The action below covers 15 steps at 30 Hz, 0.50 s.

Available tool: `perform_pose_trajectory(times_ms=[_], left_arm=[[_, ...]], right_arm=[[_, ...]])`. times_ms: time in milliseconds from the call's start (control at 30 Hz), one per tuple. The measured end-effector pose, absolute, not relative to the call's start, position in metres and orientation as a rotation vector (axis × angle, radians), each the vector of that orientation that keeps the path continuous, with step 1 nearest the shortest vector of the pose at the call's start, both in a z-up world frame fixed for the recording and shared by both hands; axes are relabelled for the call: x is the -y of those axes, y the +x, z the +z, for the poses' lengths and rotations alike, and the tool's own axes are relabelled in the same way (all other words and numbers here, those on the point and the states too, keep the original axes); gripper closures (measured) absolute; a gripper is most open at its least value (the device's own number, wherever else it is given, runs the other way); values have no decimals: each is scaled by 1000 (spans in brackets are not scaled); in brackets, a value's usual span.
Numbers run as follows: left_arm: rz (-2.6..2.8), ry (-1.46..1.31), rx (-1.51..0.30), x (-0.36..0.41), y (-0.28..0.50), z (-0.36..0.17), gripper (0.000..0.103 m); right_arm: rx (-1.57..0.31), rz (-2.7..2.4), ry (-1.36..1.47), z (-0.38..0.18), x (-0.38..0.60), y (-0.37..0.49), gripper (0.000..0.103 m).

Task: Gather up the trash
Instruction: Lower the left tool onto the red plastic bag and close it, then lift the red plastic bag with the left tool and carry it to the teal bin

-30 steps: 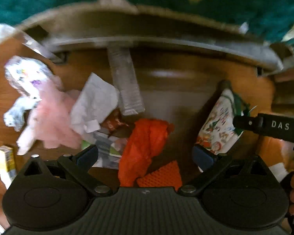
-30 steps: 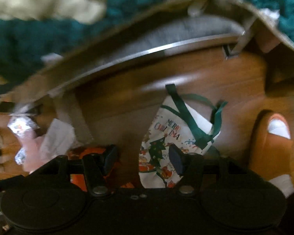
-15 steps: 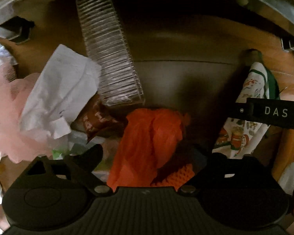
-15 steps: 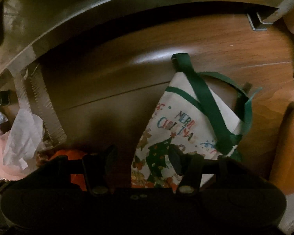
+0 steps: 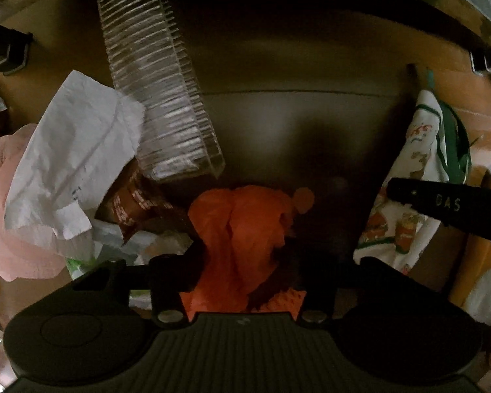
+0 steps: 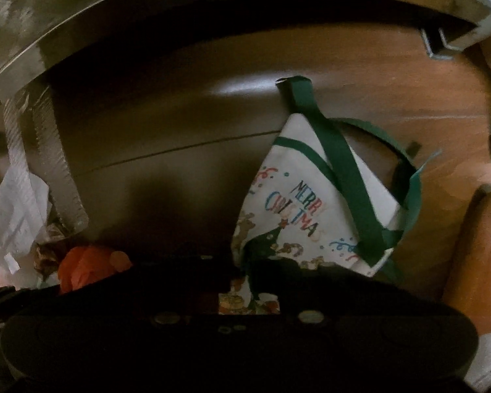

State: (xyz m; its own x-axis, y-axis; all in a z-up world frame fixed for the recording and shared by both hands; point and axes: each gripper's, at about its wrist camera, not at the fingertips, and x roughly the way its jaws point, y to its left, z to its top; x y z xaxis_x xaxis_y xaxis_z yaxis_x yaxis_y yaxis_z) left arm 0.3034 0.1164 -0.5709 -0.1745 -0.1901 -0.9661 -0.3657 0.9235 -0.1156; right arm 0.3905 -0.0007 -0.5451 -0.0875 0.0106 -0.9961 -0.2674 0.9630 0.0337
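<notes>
Trash lies on a wooden floor under a metal frame. My left gripper [image 5: 242,262] is low over an orange plastic bag [image 5: 242,226], its dark fingers on either side of it; the grip is hard to tell in the shadow. Beside the bag are a clear ribbed plastic tray [image 5: 160,104], a white crumpled paper [image 5: 72,157], a brown wrapper [image 5: 131,203] and pink tissue [image 5: 13,229]. My right gripper [image 6: 232,271] is shut on the edge of a white Merry Christmas bag [image 6: 298,209] with green straps. That bag also shows in the left wrist view [image 5: 419,163].
A metal bed-frame rail [image 6: 147,3] arches across the top, with brackets [image 6: 438,46] at the right. An orange slipper [image 6: 474,255] stands at the right. The other gripper's black body [image 5: 448,206] reaches in at the right of the left wrist view.
Both grippers moved down and forward under the frame. The left fingers came in around the orange bag. The right fingers closed on the Christmas bag's edge.
</notes>
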Motion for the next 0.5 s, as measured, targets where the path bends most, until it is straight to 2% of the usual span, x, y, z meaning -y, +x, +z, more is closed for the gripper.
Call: perform_pose_trajectory(times_ms=[33,267,500], left_arm=[[157,-421,-1761,-115,304,-570,60],[157,-422,-1751,-104,306,-546,62],[157,-385,-1711,-84,298,-492,62]], right_arm=[[-1637,229,-206,-542,1,390,100],[-1565,195,-280,-504,2,376,101],[-1512,175,-279,-439,16,361,101]])
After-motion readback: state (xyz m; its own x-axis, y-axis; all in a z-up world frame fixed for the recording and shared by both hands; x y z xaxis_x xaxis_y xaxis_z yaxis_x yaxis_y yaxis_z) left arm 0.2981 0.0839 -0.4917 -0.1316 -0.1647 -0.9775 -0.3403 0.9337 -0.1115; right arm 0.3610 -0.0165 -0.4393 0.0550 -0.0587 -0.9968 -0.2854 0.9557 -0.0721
